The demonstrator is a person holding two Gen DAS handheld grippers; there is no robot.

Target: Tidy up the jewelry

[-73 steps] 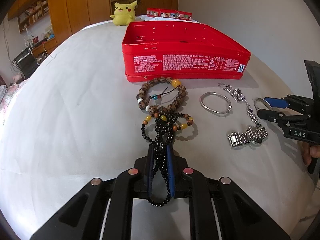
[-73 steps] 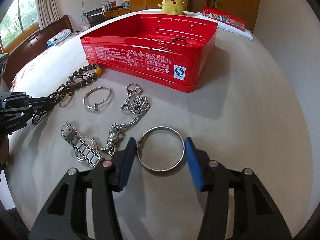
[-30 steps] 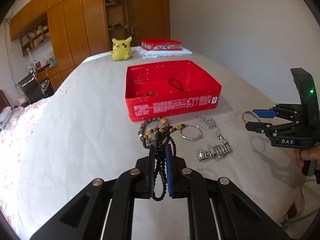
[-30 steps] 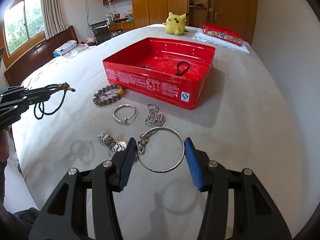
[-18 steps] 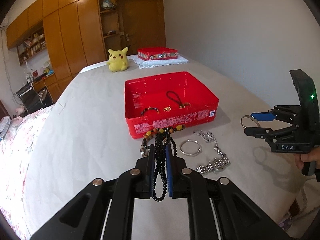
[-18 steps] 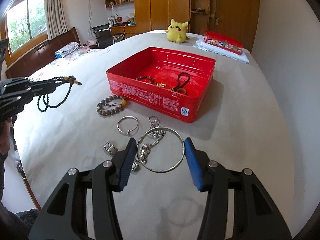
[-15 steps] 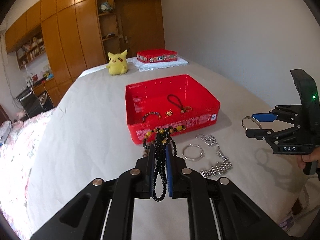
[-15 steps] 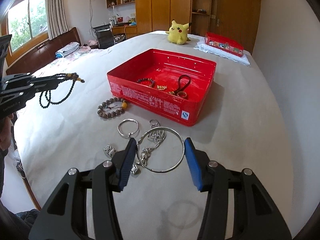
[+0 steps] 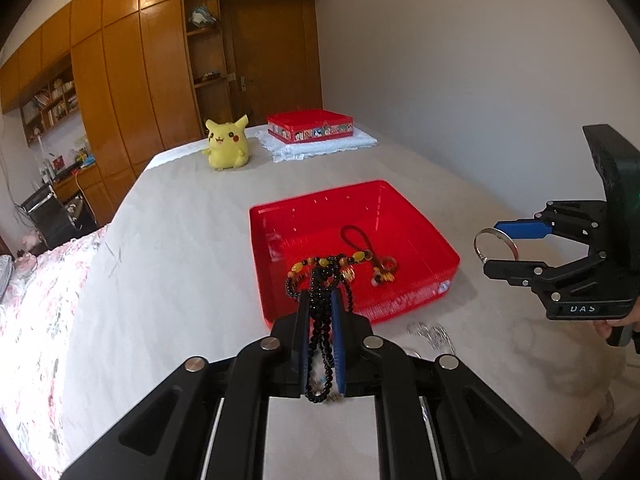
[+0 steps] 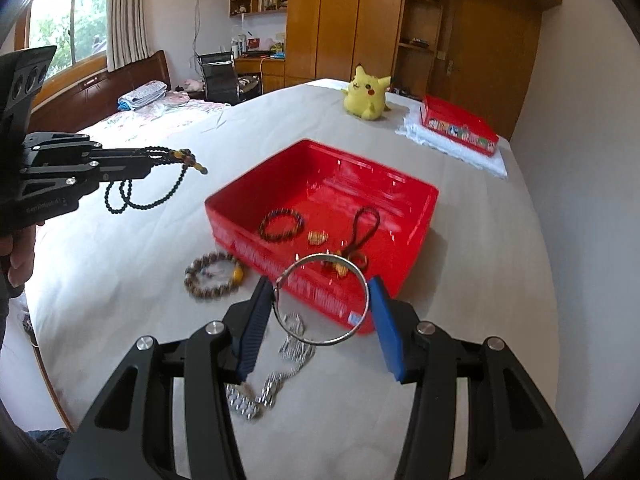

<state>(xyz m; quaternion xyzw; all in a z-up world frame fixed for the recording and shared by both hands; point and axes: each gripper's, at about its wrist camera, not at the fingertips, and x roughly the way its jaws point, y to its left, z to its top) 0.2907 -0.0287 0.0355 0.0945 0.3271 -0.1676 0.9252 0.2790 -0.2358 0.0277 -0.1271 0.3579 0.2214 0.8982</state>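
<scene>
jewelry is split between the two tools and the white table (image 10: 460, 240). left tool (image 9: 321, 308) is clamped shut on a black bead necklace (image 9: 320, 332), whose loops hang down behind the pads while its yellow and brown beads stick out past the tips. right tool (image 10: 318, 308) grips a thin silver bangle (image 10: 320, 300) across its width, one blue pad on each side of the ring, held up off the table. just ahead of both tools, and lower, sits an open red tin (image 10: 416, 256); inside it lie a dark bead bracelet (image 10: 281, 224), a small gold piece (image 10: 317, 237) and a black cord loop (image 10: 362, 232) with a charm. beside the tin, to the left of the right tool's tips, a brown bead bracelet (image 10: 213, 275) rests on the table. under the right tool lies a silver chain (image 10: 294, 346) and what looks like a metal watch band (image 10: 244, 398), blurred. far beyond the tin stand a yellow plush toy (image 10: 367, 94) and a second red box (image 10: 460, 125) on a white cloth.
</scene>
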